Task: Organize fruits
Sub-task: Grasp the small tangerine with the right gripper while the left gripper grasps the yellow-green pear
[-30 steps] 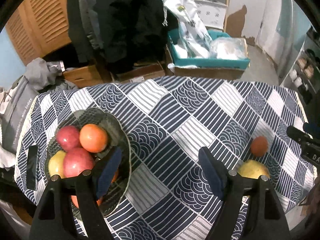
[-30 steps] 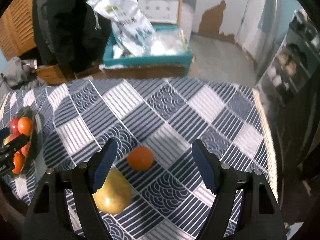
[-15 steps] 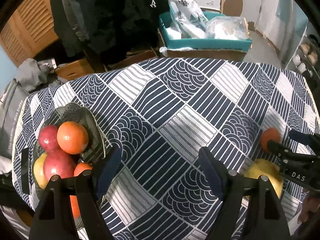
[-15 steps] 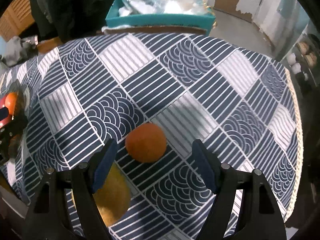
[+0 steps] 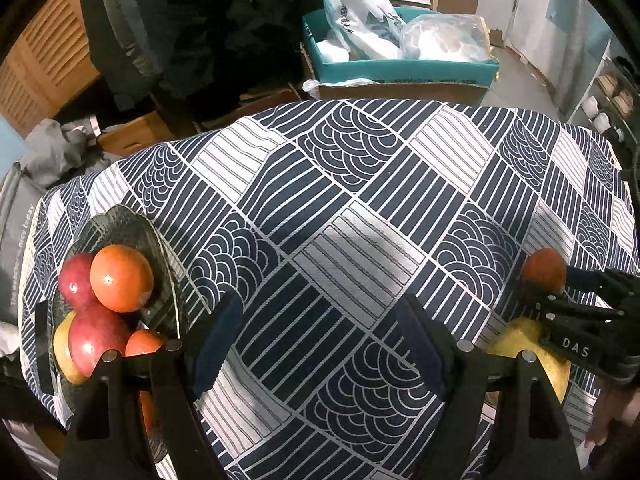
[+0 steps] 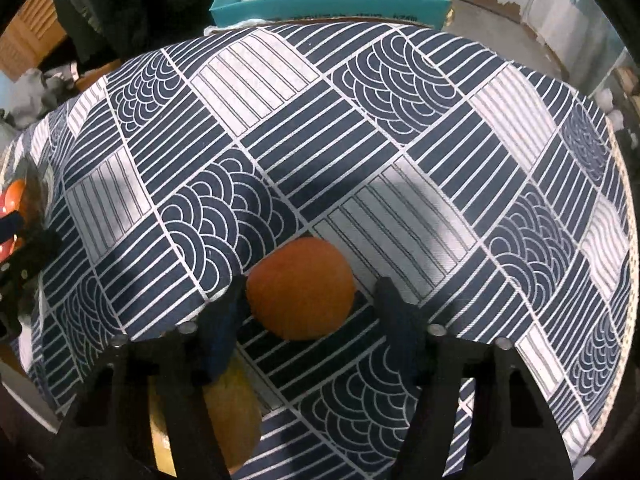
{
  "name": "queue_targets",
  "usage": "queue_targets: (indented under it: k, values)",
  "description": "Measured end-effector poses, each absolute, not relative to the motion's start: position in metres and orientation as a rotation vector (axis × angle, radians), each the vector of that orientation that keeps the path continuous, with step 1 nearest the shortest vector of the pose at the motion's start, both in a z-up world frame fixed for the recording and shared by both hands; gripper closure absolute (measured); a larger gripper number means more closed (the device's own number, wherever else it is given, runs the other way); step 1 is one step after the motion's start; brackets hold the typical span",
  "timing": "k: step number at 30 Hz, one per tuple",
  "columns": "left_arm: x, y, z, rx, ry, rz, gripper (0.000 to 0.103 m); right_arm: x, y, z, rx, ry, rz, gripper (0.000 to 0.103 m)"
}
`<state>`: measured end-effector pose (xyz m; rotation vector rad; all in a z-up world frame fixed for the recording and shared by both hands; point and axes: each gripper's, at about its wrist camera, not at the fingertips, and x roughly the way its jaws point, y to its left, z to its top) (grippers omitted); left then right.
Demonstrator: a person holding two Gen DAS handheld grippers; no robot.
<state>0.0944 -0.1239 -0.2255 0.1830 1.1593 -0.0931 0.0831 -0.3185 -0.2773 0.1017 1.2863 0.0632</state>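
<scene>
A small orange (image 6: 300,288) lies on the patterned tablecloth (image 6: 360,120) between the fingers of my right gripper (image 6: 310,292). Its jaws are closing: the left pad is at the orange's side, and a gap remains at the right pad. A yellow fruit (image 6: 236,412) lies just under the left finger. In the left wrist view, my left gripper (image 5: 320,308) hangs open over bare cloth with nothing between its fingers. To its left stands a dark glass bowl (image 5: 120,220) holding an orange (image 5: 121,278), red apples (image 5: 96,340) and a yellow fruit (image 5: 62,348). The right gripper (image 5: 580,320) shows at the far right.
Beyond the table's far edge stands a teal box (image 5: 400,68) with plastic bags on cardboard boxes. Dark clothes (image 5: 200,20) hang behind it. The cloth's right edge (image 6: 624,240) drops off close to the orange. The table's middle lies between bowl and loose fruit.
My right gripper has come down over the small orange and its jaws have narrowed around it. My left gripper has sunk a little toward the cloth, still open.
</scene>
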Motion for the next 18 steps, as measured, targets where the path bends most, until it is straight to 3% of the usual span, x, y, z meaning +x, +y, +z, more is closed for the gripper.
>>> queue_targets:
  k: [2, 3, 18]
  values:
    - [0.094, -0.125, -0.225, 0.183, 1.158, -0.096, 0.022, 0.085, -0.319, -0.280, 0.108, 1.282, 0.071, 0.047]
    - [0.093, -0.125, -0.224, 0.182, 1.157, -0.099, 0.022, 0.085, -0.318, -0.279, 0.116, 1.279, 0.082, 0.056]
    - [0.076, -0.142, -0.202, 0.092, 1.158, -0.222, 0.022, 0.056, -0.338, -0.229, 0.082, 1.163, -0.041, 0.057]
